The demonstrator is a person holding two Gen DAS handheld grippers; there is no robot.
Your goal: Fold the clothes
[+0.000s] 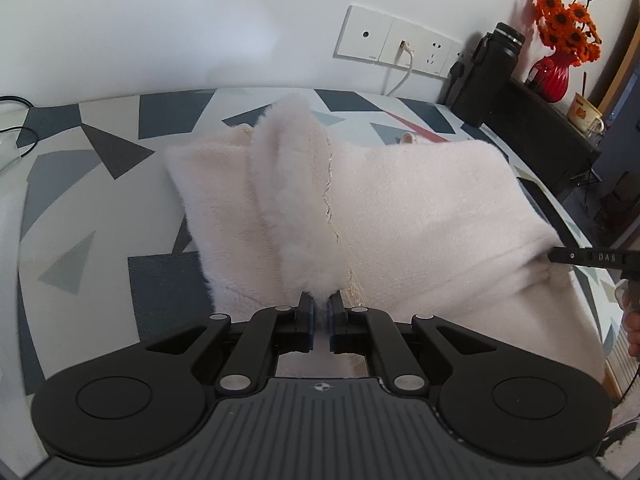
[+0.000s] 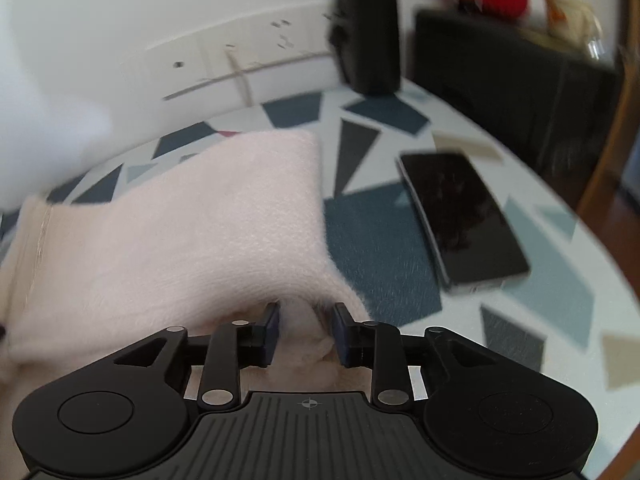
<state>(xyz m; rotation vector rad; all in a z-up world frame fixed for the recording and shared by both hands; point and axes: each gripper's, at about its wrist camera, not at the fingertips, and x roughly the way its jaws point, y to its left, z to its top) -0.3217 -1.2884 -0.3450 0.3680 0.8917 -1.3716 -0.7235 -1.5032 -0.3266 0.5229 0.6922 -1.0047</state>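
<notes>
A pale pink fluffy garment [image 1: 400, 208] lies spread on the patterned table [image 1: 100, 200], with a furry trim [image 1: 288, 184] running down its middle. My left gripper [image 1: 321, 312] is shut on the near end of that trim. In the right wrist view the garment [image 2: 192, 236] is bunched between the pads of my right gripper [image 2: 306, 328], which is closed on a thick fold at its near corner. One right finger [image 1: 588, 258] shows at the garment's right corner in the left wrist view, where the cloth is pulled up toward it.
A black phone [image 2: 464, 220] lies on the table just right of the garment. At the back right stand a black bottle [image 1: 492, 76], a dark shelf [image 1: 540, 132] with a red vase [image 1: 550, 76] and a mug [image 1: 586, 116]. Cables [image 1: 16, 136] lie far left.
</notes>
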